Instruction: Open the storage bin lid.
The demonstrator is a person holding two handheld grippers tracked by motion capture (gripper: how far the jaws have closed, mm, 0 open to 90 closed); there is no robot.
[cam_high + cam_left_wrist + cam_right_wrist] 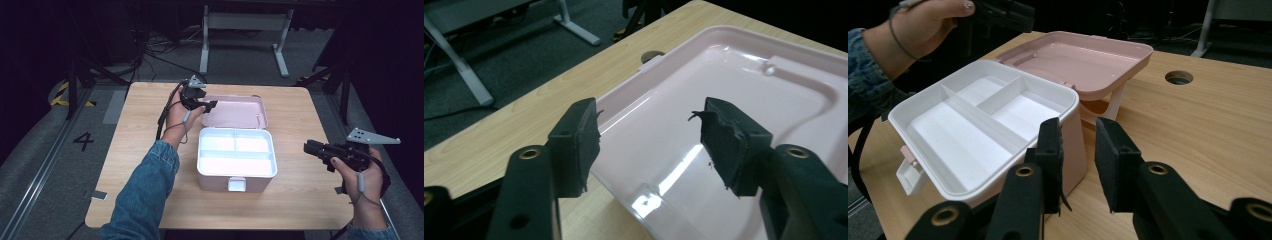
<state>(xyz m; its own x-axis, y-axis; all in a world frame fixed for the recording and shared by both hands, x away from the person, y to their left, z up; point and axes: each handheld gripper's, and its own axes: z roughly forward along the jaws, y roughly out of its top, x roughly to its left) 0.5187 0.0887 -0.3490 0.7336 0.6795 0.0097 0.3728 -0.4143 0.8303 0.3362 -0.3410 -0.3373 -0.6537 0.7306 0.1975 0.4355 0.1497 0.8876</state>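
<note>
A pink storage box point(218, 182) stands open at the middle of the wooden table point(300, 195), a white latch point(236, 184) on its front. Inside sits a white divided tray point(236, 151) with nothing in its compartments. The pink lid point(235, 110) lies folded back behind the box. My left gripper point(206, 105) hovers at the lid's left end. Seen from the left gripper view, its jaws stand apart over the lid point(734, 75) rim, left gripper point(649, 125) pressing on nothing. My right gripper point(309, 147) is held right of the box, jaws point(1078, 135) parted with nothing between them, pointing at the box wall point(1074, 150).
A round cable hole point(1179, 77) pierces the table beyond the lid. The person's other hand point(923, 25) shows behind the tray point(973, 107). A white desk frame point(245, 30) stands on the floor past the far table edge. Bare tabletop lies on both sides of the box.
</note>
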